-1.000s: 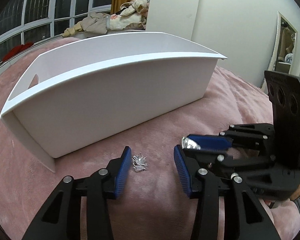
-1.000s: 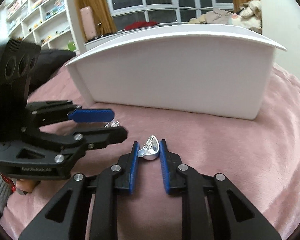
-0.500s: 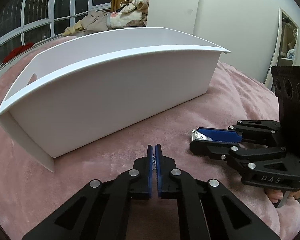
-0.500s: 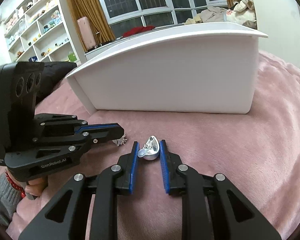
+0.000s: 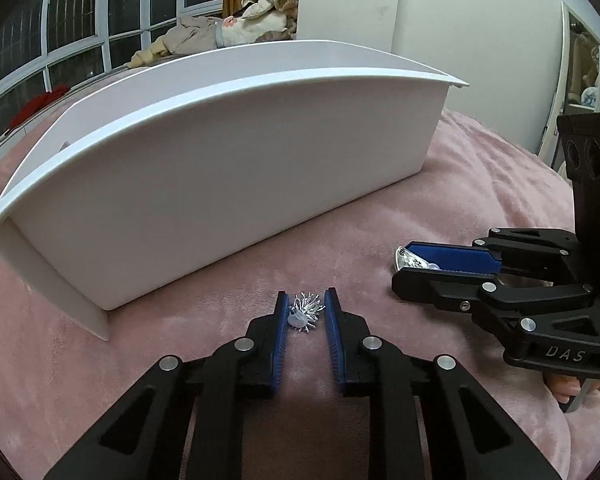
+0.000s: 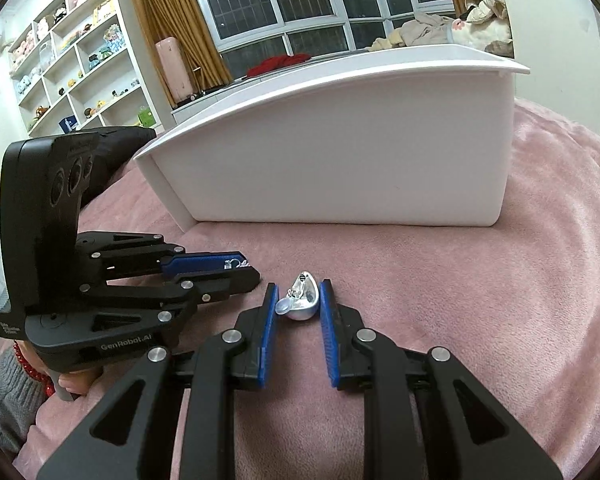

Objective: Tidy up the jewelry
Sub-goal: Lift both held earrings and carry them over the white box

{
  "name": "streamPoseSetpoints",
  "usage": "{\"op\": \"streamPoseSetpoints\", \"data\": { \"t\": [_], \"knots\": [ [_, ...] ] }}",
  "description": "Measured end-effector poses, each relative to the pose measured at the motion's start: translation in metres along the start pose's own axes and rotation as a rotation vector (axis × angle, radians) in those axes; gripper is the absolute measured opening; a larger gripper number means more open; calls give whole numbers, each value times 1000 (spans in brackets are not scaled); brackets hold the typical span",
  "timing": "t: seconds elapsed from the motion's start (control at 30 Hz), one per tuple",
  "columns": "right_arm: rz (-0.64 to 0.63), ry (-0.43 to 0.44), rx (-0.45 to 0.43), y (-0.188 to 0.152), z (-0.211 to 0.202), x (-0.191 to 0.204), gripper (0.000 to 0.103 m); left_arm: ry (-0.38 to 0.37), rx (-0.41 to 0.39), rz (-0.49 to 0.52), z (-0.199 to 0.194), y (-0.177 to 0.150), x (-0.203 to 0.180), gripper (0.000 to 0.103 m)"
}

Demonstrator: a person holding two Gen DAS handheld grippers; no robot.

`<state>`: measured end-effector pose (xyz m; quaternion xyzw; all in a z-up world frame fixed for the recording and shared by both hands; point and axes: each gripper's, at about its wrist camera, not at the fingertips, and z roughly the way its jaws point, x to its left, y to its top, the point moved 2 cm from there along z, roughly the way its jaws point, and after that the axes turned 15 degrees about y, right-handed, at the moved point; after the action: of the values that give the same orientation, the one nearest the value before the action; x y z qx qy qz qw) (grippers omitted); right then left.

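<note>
Now, left wrist view
Left claw [image 5: 305, 307]: partly parted, blue pads either side of a spiky silver earring [image 5: 306, 312]; the earring looks to touch the left pad, with a gap to the right pad, so whether it is gripped I cannot tell.
Earring backing: a small clear stopper sits on the piece, toward the left pad.
White storage bin [image 5: 228, 184]: ahead of the claw and a little left, standing on the pink blanket [image 5: 480, 184].
Right claw [image 5: 398, 272]: to the right of the left claw, seen side on, a shiny silver piece showing at its tips.

Right wrist view
Right claw [image 6: 298, 302]: narrowly parted around a smooth silver teardrop earring [image 6: 302, 301]; both pads lie close against its sides, contact not certain.
Left claw [image 6: 246, 271]: just left of the right claw, side on, silver glints of the spiky earring [image 6: 236, 264] at its tip.
White storage bin [image 6: 340, 160]: straight ahead, well beyond the tips.
Wall shelves [image 6: 72, 60]: far left, holding small toys.
</note>
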<state>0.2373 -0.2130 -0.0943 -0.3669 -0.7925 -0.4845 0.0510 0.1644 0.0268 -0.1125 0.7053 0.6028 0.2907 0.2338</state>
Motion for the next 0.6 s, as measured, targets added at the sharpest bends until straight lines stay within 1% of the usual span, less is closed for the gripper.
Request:
{"op": "streamPoseSetpoints", "data": {
  "t": [0.27, 0.4, 0.5, 0.6],
  "knots": [
    [-44, -20, -58, -3, -14, 12, 21, 4, -56, 4, -15, 3, 0, 23],
    [-64, -55, -82, -4, -20, 18, 21, 12, -100, 14, -28, 9, -3, 23],
    [-83, -63, -100, -3, -25, 24, 21, 11, -136, 20, -39, 14, -6, 23],
    [-114, -84, -109, -2, -26, 32, 21, 6, -170, 9, -50, 21, -6, 23]
  ]
}}
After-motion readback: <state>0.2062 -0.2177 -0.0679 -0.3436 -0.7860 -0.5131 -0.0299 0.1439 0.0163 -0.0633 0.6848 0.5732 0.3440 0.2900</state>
